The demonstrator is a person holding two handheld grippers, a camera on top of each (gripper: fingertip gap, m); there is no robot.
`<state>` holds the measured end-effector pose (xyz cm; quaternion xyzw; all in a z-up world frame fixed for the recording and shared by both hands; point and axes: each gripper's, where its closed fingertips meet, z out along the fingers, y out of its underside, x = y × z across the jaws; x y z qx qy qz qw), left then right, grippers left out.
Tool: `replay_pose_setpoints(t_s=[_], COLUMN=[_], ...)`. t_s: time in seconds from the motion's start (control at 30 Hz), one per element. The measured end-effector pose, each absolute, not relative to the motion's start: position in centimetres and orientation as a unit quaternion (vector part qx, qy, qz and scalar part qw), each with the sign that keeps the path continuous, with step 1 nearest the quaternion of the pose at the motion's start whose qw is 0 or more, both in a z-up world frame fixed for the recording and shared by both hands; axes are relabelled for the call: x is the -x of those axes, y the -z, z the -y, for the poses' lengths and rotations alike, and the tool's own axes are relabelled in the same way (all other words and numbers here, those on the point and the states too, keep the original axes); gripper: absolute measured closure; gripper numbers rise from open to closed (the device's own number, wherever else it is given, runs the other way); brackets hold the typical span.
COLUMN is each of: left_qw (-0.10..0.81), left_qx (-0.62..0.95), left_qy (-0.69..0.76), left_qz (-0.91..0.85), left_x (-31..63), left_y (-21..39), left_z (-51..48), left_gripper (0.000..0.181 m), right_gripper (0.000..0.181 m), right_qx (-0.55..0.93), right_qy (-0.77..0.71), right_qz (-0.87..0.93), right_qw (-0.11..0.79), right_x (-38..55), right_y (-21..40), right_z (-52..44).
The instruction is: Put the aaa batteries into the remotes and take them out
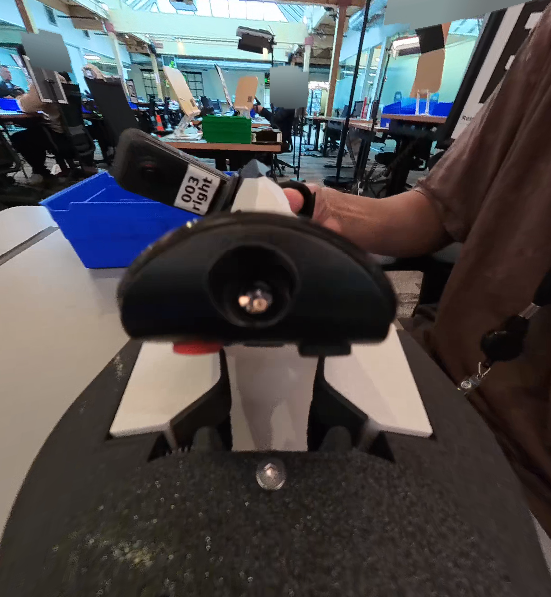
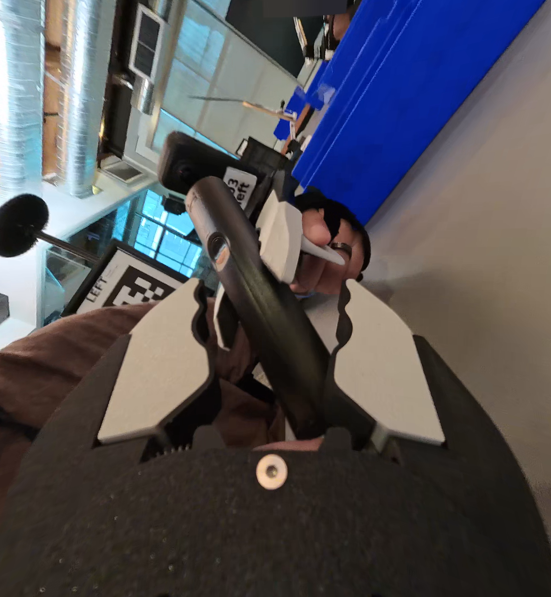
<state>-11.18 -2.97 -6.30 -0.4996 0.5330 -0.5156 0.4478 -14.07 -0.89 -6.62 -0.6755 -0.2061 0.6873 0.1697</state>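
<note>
A black remote (image 1: 258, 284) points its end straight at the left camera, close and blurred, with a red button on its underside. It covers the fingertips of my left gripper (image 1: 269, 352), whose fingers stand apart with something white between them. In the right wrist view the remote (image 2: 254, 284) runs lengthwise between the parted jaws of my right gripper (image 2: 272, 290). It leans on the right finger (image 2: 374, 355), and a gap shows on its other side. The left gripper (image 2: 277, 239) sits just beyond it. No batteries show.
A blue bin (image 1: 106, 226) stands on the pale table (image 1: 25, 323) behind the grippers; it also shows in the right wrist view (image 2: 413, 113). The person's brown shirt (image 1: 509, 226) and hand (image 1: 332, 213) fill the right side. Other desks and people are far behind. My two grippers' fingertips are within a few centimetres of each other.
</note>
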Motion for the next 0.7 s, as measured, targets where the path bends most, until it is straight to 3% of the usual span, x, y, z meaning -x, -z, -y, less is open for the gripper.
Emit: replay_pose_setpoints(t_s=[0.27, 0.43, 0.7], left_qw=[0.417, 0.403, 0.386], left_qx=[0.506, 0.520, 0.529], left_qy=[0.484, 0.463, 0.462], left_qz=[-0.580, -0.594, -0.598], left_x=[9.8, 9.2, 9.0], left_y=[8.7, 9.9, 10.9], left_z=[4.4, 4.7, 4.8], left_gripper=[0.121, 0.121, 0.121], right_gripper=[0.099, 0.113, 0.120], right_qx=[0.716, 0.728, 0.735], right_qy=[-0.648, -0.616, -0.594], right_qz=[0.219, 0.258, 0.289], right_qw=[0.140, 0.154, 0.154], right_x=[14.6, 14.5, 13.9], right_y=[8.4, 8.8, 9.7], right_z=[1.6, 1.9, 2.2])
